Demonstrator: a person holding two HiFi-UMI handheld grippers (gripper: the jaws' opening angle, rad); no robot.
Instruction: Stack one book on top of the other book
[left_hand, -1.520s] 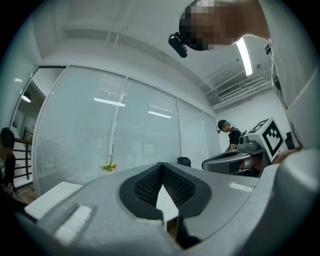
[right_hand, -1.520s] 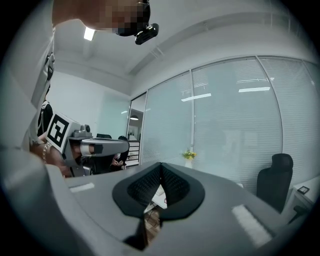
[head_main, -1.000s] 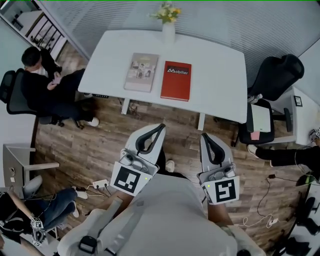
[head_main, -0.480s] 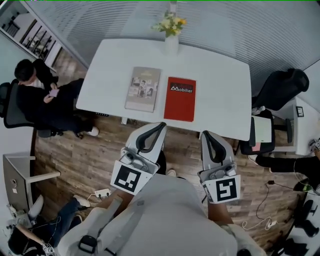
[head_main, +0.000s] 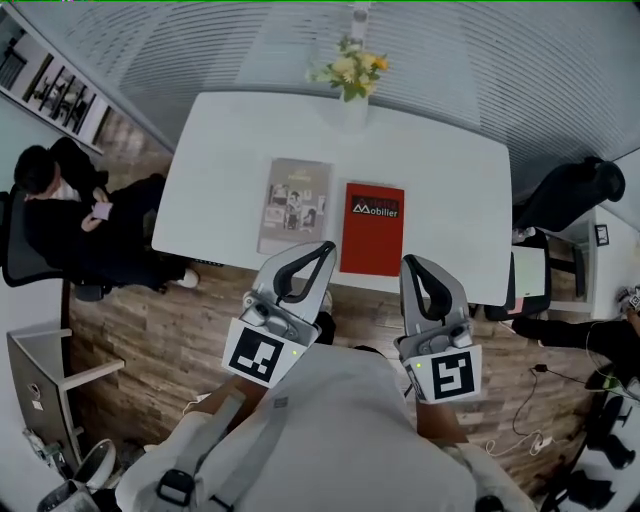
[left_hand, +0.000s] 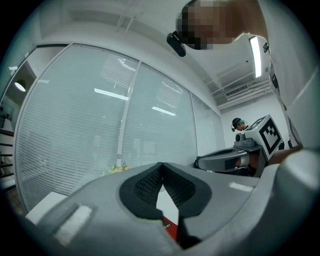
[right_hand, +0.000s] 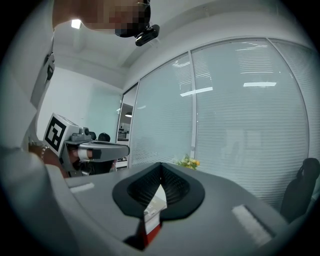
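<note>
Two books lie flat side by side on the white table (head_main: 220, 140): a grey-beige book (head_main: 294, 204) on the left and a red book (head_main: 372, 227) on the right, near the table's front edge. My left gripper (head_main: 326, 248) is shut and empty, its tips over the front edge just below the grey-beige book. My right gripper (head_main: 410, 262) is shut and empty too, hanging just right of the red book's near corner. In the left gripper view a sliver of the red book (left_hand: 171, 226) shows under the shut jaws; in the right gripper view both books (right_hand: 153, 210) show through the gap.
A vase of yellow flowers (head_main: 352, 78) stands at the table's far edge. A seated person in black (head_main: 70, 215) is at the left, a black office chair (head_main: 565, 195) at the right by a side desk (head_main: 532, 272). Cables lie on the wooden floor (head_main: 150, 330).
Both grippers have advanced toward the table, so the table and books now sit lower and closer in the head view. Both stayed shut.
</note>
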